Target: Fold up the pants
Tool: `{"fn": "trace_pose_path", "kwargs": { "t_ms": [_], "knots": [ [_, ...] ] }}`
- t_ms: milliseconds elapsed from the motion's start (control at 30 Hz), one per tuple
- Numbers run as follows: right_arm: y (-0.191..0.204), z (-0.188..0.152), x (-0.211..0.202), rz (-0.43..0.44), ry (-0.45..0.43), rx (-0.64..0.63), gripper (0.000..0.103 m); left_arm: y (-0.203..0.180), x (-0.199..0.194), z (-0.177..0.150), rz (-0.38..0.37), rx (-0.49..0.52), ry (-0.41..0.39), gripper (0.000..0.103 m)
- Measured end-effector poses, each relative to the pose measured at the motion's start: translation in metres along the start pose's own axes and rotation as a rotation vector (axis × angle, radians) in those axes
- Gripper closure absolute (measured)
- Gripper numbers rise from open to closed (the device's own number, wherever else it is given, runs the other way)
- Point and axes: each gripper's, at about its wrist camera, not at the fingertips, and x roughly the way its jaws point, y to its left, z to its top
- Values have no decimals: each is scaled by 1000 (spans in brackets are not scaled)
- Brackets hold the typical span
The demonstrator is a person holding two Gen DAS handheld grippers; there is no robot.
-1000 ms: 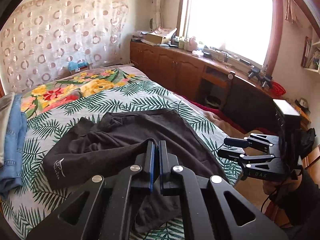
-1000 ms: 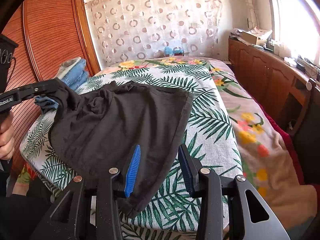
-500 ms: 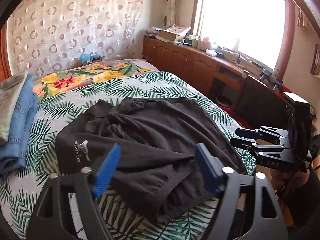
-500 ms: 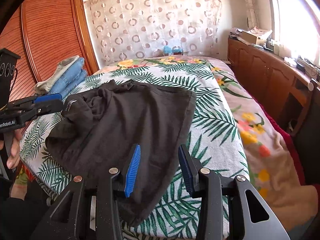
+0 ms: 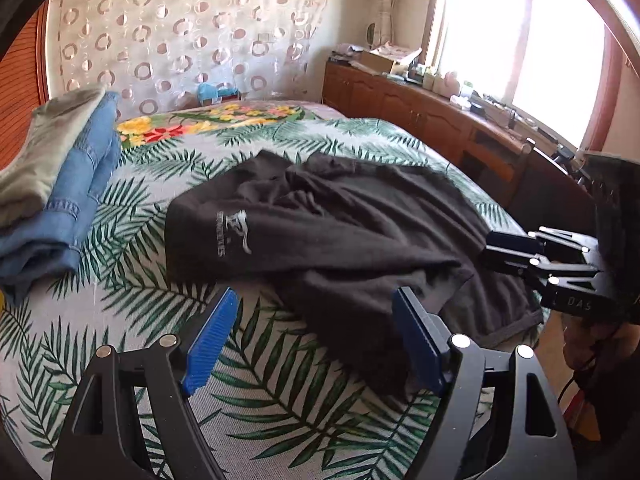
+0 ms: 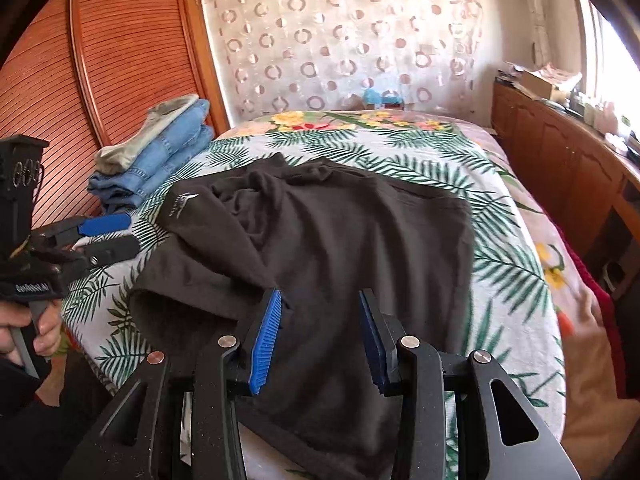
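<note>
Dark brown pants [image 5: 344, 232] lie rumpled on the palm-print bed, one part folded over with a white logo [image 5: 234, 232] showing; they also show in the right wrist view [image 6: 344, 248]. My left gripper [image 5: 316, 332] is open and empty, just in front of the pants' near edge; it also shows at the left of the right wrist view [image 6: 114, 234]. My right gripper [image 6: 320, 328] is open and empty above the pants' near end; it also shows at the right of the left wrist view [image 5: 504, 250].
A stack of folded jeans [image 5: 68, 200] with a grey garment on top lies at the bed's left side [image 6: 160, 152]. A wooden cabinet [image 5: 432, 128] with clutter runs along the window. A slatted wooden wardrobe [image 6: 100, 60] stands left. The bed edge [image 6: 560, 320] drops off at right.
My left gripper opened and let go of the pants, which dropped onto the bed, then drew back to the left. My right gripper stayed open and barely moved.
</note>
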Motion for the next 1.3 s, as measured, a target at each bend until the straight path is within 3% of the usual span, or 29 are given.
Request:
{"fn": "trace_pose_path", "kwargs": {
  "t_ms": [233, 433, 500, 600, 833, 1300],
  "knots": [
    [6, 4, 30, 41, 44, -24, 68, 0, 16, -16, 34, 18, 67, 23],
    [10, 8, 51, 61, 87, -39, 71, 5, 17, -22, 29, -4, 71, 23],
    [14, 9, 59, 61, 98, -44, 76, 6, 16, -23, 29, -10, 63, 23],
    [19, 12, 63, 66, 93, -53, 93, 6, 10, -21, 29, -13, 36, 23],
    [20, 14, 34, 72, -1, -56, 98, 5, -8, -15, 22, -30, -36, 23],
    [8, -16, -34, 13, -77, -36, 98, -21, -6, -14, -9, 15, -27, 23]
  ]
}}
